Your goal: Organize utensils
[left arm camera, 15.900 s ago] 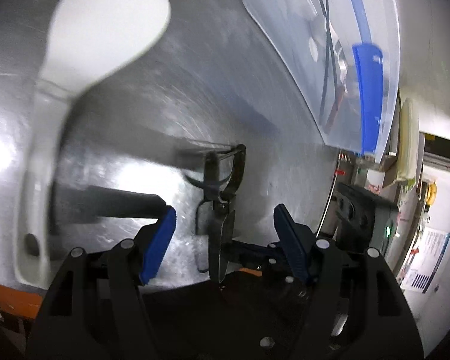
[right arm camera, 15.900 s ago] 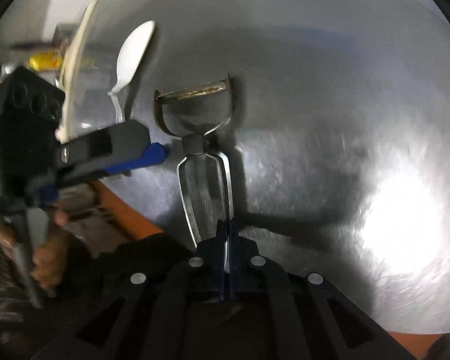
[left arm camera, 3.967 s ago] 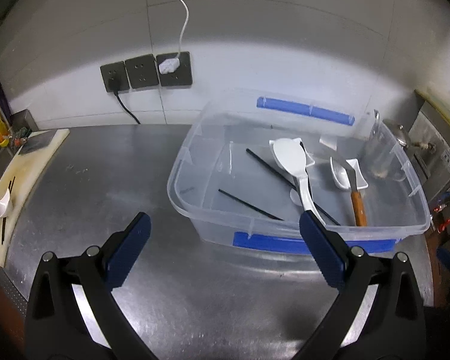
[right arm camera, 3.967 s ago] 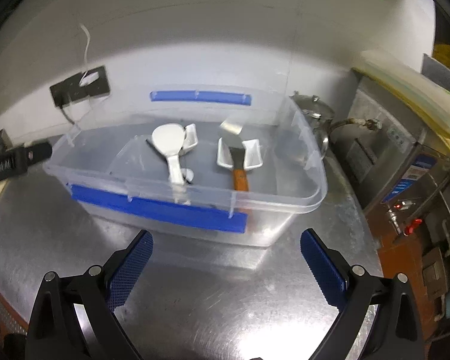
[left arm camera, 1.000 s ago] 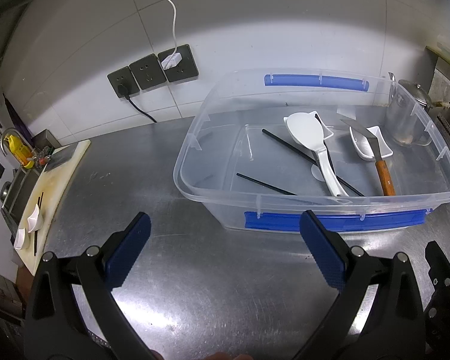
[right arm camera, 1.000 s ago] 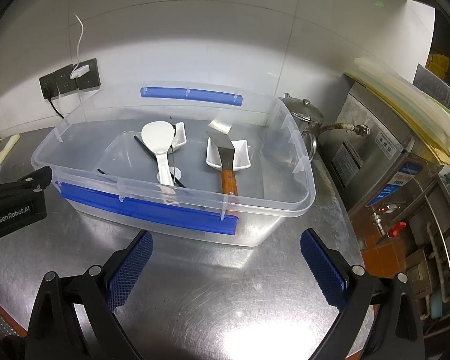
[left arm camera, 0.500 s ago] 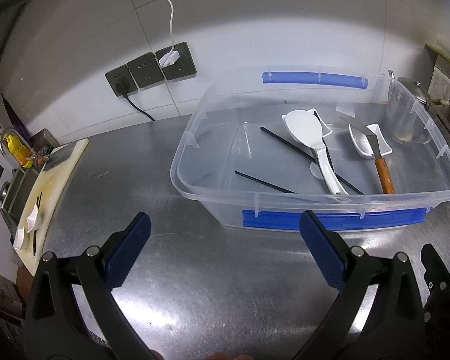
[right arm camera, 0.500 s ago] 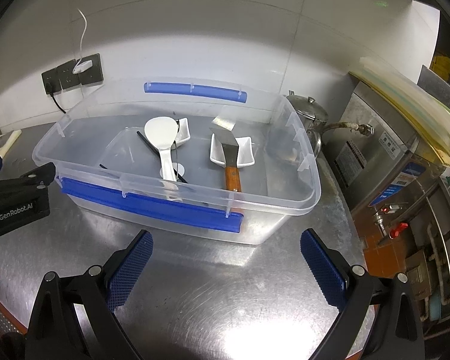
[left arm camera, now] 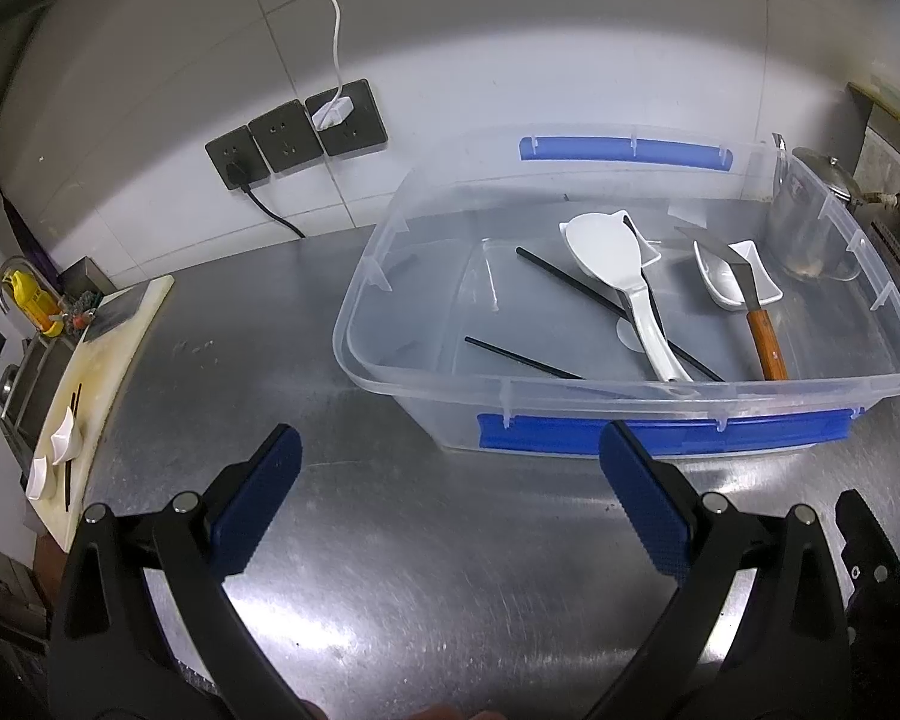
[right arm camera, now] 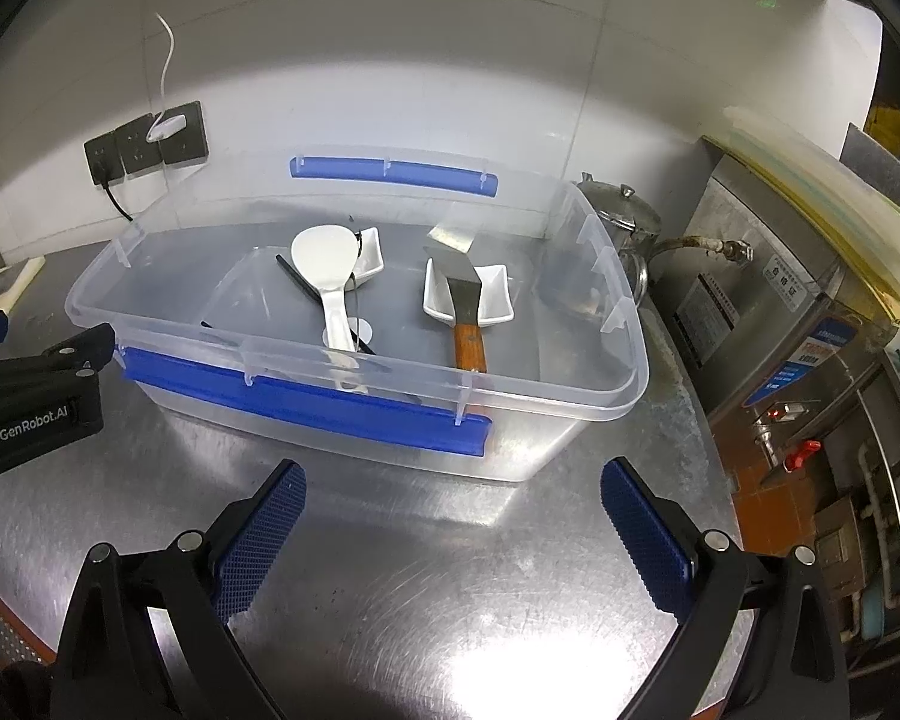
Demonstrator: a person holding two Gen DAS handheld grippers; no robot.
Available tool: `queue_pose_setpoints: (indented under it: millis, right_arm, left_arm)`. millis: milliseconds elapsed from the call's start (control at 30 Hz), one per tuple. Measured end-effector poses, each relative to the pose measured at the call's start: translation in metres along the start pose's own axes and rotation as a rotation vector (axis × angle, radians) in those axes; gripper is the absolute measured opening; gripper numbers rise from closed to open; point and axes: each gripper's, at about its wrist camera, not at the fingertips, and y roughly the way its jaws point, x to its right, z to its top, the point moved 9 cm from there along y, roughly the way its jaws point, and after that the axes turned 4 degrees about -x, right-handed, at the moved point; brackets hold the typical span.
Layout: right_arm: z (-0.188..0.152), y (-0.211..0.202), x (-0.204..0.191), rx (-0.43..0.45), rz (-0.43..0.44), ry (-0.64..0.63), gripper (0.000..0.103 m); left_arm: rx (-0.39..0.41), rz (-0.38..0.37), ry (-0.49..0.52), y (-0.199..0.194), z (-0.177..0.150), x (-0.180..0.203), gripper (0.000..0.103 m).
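Two-claw view of a brushed stainless-steel surface [left arm camera: 390, 540]. The left claw [left arm camera: 450, 492] and the right claw [right arm camera: 453, 516] both hang above bare metal on the near side of a clear plastic bin with blue latch handles [right arm camera: 306, 402]; each stands spread wide, its blue ribbed pads [right arm camera: 258, 534] well apart and gripping nothing. Part of the left claw's black body, lettered "GenRobot.AI", shows at the left edge of the right wrist view.

Inside the bin lie the gathered utensils. A white plastic rice paddle [left arm camera: 624, 276] lies with its bowl toward the far wall, over a white ceramic dish [right arm camera: 369, 261], its handle crossing black chopsticks [left arm camera: 570, 282]. To its right, a metal spatula with a brown wooden handle [right arm camera: 465, 312] rests across a second white rectangular dish [right arm camera: 498, 294], blade far, handle near.

Outside the bin, on the far right, stands a metal kettle [right arm camera: 621, 210]. At the far left, a pale cutting board [left arm camera: 102, 360] carries small white dishes [left arm camera: 66, 438] and dark chopsticks. Dark wall sockets [left arm camera: 297, 132] sit on the white tiled wall, one holding a white plug.
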Motion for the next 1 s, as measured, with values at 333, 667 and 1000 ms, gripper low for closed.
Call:
queue_pose_setpoints:
  millis: [333,667,1000]
  right_arm:
    - [-0.0005,0.0005,0.0001,-0.003,0.002,0.002,0.098]
    - [-0.0007,0.0019,0.0005,-0.009,0.003,0.0,0.098]
    - [-0.0009,0.0021,0.0003,-0.009,0.002,0.001,0.098]
  left_arm:
    - [-0.005,-0.002,0.0,0.001,-0.0023,-0.0003,0.095]
    - [-0.008,-0.006,0.005,0.0029,-0.0018,0.0006,0.095]
    - [-0.01,-0.007,0.007,0.0032,-0.002,0.0014,0.095]
